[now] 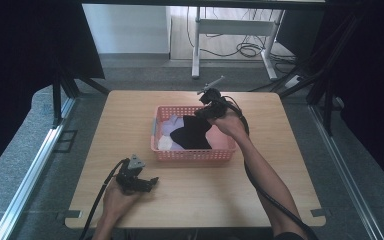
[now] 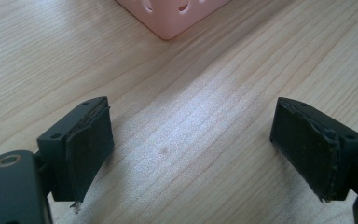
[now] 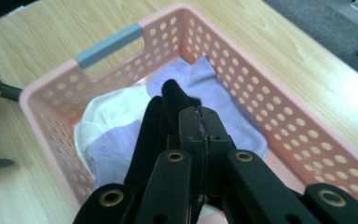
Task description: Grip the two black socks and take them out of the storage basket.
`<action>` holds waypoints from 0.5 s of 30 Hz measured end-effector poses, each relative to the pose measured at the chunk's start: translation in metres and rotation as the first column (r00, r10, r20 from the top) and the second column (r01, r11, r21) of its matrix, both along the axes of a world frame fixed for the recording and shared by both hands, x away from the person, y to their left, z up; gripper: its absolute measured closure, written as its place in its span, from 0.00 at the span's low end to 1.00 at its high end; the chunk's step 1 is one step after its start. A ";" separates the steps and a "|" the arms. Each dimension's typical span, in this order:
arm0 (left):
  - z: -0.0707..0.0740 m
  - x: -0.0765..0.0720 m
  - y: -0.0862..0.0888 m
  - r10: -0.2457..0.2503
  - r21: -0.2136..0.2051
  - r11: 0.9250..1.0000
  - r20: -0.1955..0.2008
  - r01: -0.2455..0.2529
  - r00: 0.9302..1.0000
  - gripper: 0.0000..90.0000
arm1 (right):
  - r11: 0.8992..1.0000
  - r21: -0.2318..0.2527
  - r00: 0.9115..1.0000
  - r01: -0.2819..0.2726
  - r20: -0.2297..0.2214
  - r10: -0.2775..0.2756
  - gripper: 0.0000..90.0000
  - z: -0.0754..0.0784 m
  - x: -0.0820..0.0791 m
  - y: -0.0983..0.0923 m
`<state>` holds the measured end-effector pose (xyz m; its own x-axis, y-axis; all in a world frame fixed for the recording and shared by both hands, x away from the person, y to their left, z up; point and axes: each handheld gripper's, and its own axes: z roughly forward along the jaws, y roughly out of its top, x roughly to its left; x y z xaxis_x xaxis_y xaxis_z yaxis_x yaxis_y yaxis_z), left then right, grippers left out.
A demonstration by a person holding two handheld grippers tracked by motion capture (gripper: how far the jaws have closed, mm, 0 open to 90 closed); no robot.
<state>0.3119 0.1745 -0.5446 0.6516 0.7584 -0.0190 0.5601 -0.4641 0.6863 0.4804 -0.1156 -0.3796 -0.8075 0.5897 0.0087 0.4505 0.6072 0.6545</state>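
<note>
A pink perforated basket (image 1: 192,154) (image 3: 303,140) stands mid-table. It holds a lavender cloth (image 1: 169,124) (image 3: 223,93) and a white cloth (image 1: 165,144) (image 3: 116,105). My right gripper (image 1: 201,113) (image 3: 201,122) is over the basket, shut on a black cloth (image 1: 192,133) (image 3: 156,135) that hangs down into it. My left gripper (image 1: 152,182) (image 2: 191,149) rests low over the table near the front left, jaws wide apart with only bare wood between them. A corner of the basket (image 2: 170,14) lies ahead of it.
The wooden table (image 1: 260,185) has open room in front of and beside the basket. Black curtains and metal stands flank it. A white desk frame with cables (image 1: 240,30) stands on the floor behind.
</note>
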 end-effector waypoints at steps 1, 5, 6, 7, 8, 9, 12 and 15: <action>0.000 0.000 0.000 0.000 0.000 1.000 0.000 0.000 1.000 0.14 | 1.000 0.011 1.000 0.002 0.002 -0.002 1.00 0.007 -0.001 -0.002; 0.000 0.000 0.000 0.000 0.000 1.000 0.000 0.000 1.000 0.14 | 1.000 0.018 1.000 0.000 0.017 0.000 1.00 0.018 -0.004 -0.005; 0.000 0.000 0.000 0.000 0.000 1.000 0.000 0.000 1.000 0.14 | 1.000 0.018 1.000 0.000 0.017 0.000 1.00 0.018 -0.004 -0.005; 0.000 0.000 0.000 0.000 0.000 1.000 0.000 0.000 1.000 0.14 | 1.000 0.018 1.000 0.003 0.024 -0.003 1.00 0.023 -0.005 -0.006; 0.000 0.000 0.000 0.000 0.000 1.000 0.000 0.000 1.000 0.14 | 1.000 0.018 1.000 0.003 0.024 -0.003 1.00 0.023 -0.005 -0.006; 0.000 0.000 0.000 0.000 0.000 1.000 0.000 0.000 1.000 0.14 | 1.000 0.021 1.000 0.004 0.026 -0.005 1.00 0.024 -0.005 -0.006; 0.000 0.000 0.000 0.000 0.000 1.000 -0.001 0.000 1.000 0.14 | 0.999 0.032 0.999 0.012 0.037 -0.013 1.00 0.034 -0.005 -0.010; 0.000 0.000 0.000 -0.001 0.001 1.000 -0.001 0.001 1.000 0.14 | 0.999 0.036 0.999 0.010 0.043 -0.011 1.00 0.040 -0.006 -0.012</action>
<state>0.3119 0.1746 -0.5445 0.6521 0.7579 -0.0192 0.5606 -0.4650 0.6852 0.4744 -0.1277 -0.3397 -0.8013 0.5983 -0.0054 0.4273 0.5786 0.6947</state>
